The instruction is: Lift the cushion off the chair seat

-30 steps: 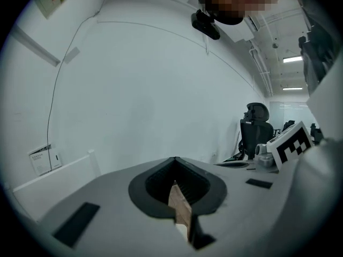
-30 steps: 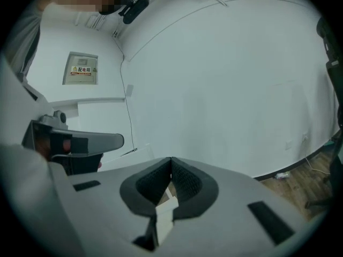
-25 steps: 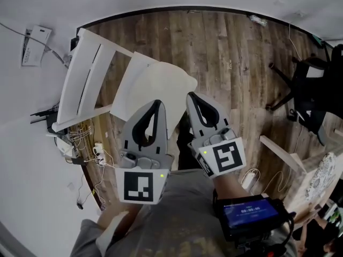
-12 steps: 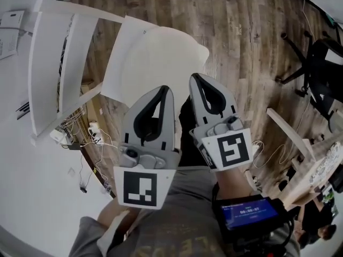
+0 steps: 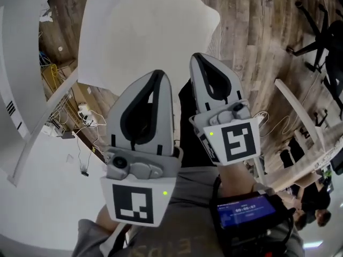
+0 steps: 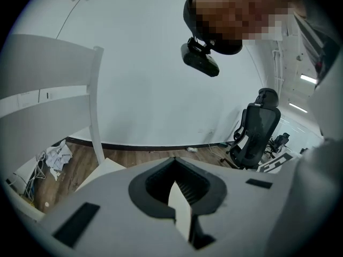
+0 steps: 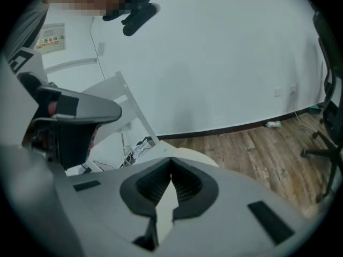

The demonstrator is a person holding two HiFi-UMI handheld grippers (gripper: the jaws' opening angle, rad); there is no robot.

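Note:
A pale cream cushion lies on the seat of a white wooden chair, whose slatted back stands at the left of the head view. My left gripper and right gripper hang side by side above the seat's near edge, apart from the cushion. Both have their jaws shut tip to tip with nothing held. In the right gripper view, the cushion shows just beyond my right gripper. The left gripper view shows my left gripper with a seat corner past it.
Cables and a power strip lie on the wood floor beside the chair. A black office chair stands at the far right, with a white frame nearer. A screen device sits on the right wrist.
Both grippers have sunk toward the chair, still shut. The seat and cushion have grown larger and slid toward the top of the head view.

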